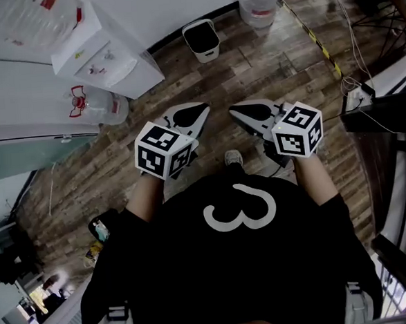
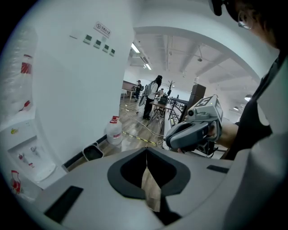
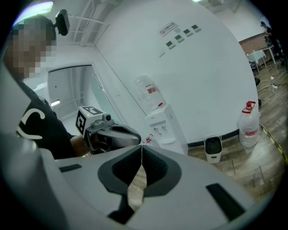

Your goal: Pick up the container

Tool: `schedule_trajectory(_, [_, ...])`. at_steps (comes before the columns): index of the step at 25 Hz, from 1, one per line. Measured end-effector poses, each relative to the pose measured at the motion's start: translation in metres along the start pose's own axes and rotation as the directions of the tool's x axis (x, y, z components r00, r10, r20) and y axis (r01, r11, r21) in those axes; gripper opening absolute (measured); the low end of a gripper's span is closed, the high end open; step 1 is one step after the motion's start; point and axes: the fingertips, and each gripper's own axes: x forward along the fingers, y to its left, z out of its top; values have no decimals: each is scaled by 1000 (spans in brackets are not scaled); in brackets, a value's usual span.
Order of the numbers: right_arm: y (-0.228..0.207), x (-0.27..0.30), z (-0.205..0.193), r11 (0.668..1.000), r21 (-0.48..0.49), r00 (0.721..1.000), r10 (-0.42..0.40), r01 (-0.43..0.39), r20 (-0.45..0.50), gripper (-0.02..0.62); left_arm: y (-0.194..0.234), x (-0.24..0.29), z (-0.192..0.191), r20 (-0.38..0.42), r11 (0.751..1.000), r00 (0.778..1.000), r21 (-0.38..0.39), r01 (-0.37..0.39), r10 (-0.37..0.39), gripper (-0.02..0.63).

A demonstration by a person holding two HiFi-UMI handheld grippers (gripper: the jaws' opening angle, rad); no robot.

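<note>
Seeing left gripper [image 1: 189, 116] & right gripper [image 1: 250, 111] both closed tight, nothing held; I've picked nothing yet. Likely container: white bin [image 1: 201, 41] at 12 o'clock.

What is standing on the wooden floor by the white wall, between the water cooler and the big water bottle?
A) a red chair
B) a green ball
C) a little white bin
C: a little white bin with a dark inside stands on the wooden floor against the wall, between the water cooler and the water bottle.
</note>
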Motion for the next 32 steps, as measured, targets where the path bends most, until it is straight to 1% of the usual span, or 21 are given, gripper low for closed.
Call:
schedule_trajectory(3, [-28, 3, 18, 1000, -7, 1000, -9, 9, 0, 25, 17, 20, 16, 2, 1000, 1000, 2, -7, 7, 17])
schedule_trajectory(6, [-46, 9, 35, 999, -29, 1000, -14, 14, 0, 26, 32, 33, 26, 0, 1000, 1000, 0, -8, 8, 17])
schedule_trajectory(10, [-67, 20, 44, 999, -33, 1000, -22, 22, -18, 26, 53, 45, 33, -7, 1000, 1000, -11, 0, 0, 17])
schedule_trajectory(14, [-92, 36, 51, 999, -21, 998, -48, 48, -29, 26, 82, 57, 35, -16, 1000, 1000, -27, 15, -15, 17])
schedule_trajectory(18, [-124, 55, 69, 997, -11, 997, -71, 71, -43, 26, 116, 77, 50, -16, 999, 999, -32, 37, -38, 17])
schedule_trajectory(21, [-157, 75, 89, 996, -15, 993, -94, 93, -65, 26, 153, 97, 68, -19, 998, 999, -33, 49, -50, 17])
schedule_trajectory(24, [-196, 100, 110, 994, -9, 990, -107, 107, -90, 26, 196, 119, 82, -28, 997, 998, -52, 56, -57, 17])
schedule_trajectory(32, [-289, 178, 148, 992, 19, 980, -121, 125, -156, 25, 313, 171, 93, -80, 994, 995, -89, 57, -64, 18])
